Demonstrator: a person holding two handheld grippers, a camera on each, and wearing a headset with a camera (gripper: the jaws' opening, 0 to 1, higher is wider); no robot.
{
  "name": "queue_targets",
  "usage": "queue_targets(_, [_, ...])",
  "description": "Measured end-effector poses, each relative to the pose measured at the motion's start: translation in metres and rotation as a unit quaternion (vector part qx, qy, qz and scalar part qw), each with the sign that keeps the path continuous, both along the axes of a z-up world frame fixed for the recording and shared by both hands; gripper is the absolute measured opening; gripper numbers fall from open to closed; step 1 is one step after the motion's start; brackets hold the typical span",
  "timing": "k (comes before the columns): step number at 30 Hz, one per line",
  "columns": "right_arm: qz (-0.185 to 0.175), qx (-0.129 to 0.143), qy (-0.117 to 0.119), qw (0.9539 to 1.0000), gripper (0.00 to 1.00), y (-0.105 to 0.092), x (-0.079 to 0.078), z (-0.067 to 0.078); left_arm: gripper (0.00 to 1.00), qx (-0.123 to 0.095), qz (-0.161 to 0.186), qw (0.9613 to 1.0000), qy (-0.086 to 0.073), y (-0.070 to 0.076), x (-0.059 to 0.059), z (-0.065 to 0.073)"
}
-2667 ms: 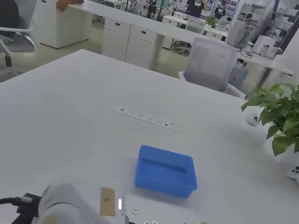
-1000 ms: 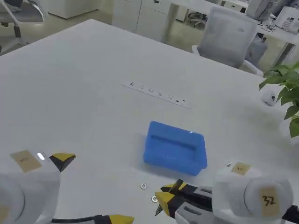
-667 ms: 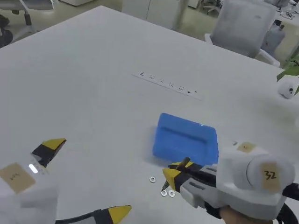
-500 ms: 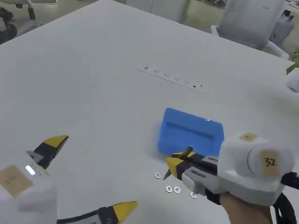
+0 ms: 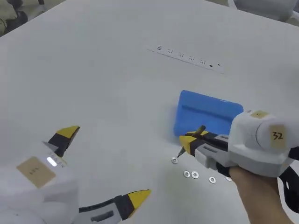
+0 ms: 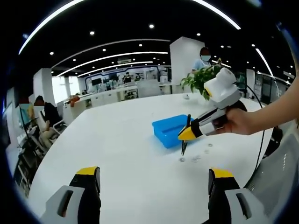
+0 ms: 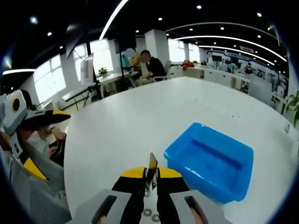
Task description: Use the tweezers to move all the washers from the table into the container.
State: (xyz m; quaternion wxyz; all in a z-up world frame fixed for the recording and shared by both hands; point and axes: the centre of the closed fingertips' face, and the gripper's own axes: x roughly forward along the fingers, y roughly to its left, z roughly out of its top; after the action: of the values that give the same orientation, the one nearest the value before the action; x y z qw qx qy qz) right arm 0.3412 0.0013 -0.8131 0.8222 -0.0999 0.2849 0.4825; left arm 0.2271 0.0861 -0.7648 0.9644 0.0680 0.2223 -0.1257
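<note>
White, smooth tabletop [image 5: 93, 70], broad and bare across the left half. Low on the left, grey left gripper with yellow-and-black tips [image 5: 100, 168]: jaws spread wide, holding nothing, well apart from the work.

Right of it, the change of the last few seconds: slim dark metal tweezers [image 5: 181, 151] brought in over the small silver ring washers [image 5: 174, 160], tips now lowered just beside the leftmost one; contact or not, cannot tell. Clamped tight between the closed jaws of the grey right gripper with yellow tips [image 5: 187, 141], carried by a person's hand [image 5: 257, 191]. Several more washers strung rightward on the table, lying as before, near the front wall of the shallow blue plastic container [image 5: 208, 114]. Nothing visible inside the container, so likely the first pick, about to begin.

For room: table edge far off at upper left, little risk of flicking a washer over it; plenty of bare surface to the left and on the near side. One obstacle, the container's front wall just behind the washers: calls for a lift over the rim. Beyond it, flush strip of sockets [image 5: 189, 58], out of the way.
</note>
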Motion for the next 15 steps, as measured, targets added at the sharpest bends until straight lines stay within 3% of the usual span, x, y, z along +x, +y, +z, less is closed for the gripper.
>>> queue_targets(4, [0.002,0.0,0.009,1.0,0.05,-0.0002,-0.0006,-0.006,0.99,0.006,-0.009,0.9999,0.01,-0.003,-0.0012,-0.0042])
queue_targets(6, [0.002,-0.004,0.008,1.0,0.05,-0.0007,-0.0008,-0.0081,0.96,0.009,-0.01,0.9999,0.007,-0.0025,-0.0012,-0.0031])
queue_targets(15, [0.004,0.001,0.011,0.9999,0.05,0.0037,-0.0041,-0.0075,0.95,0.021,-0.01,0.9996,0.017,-0.0005,-0.0023,-0.0085])
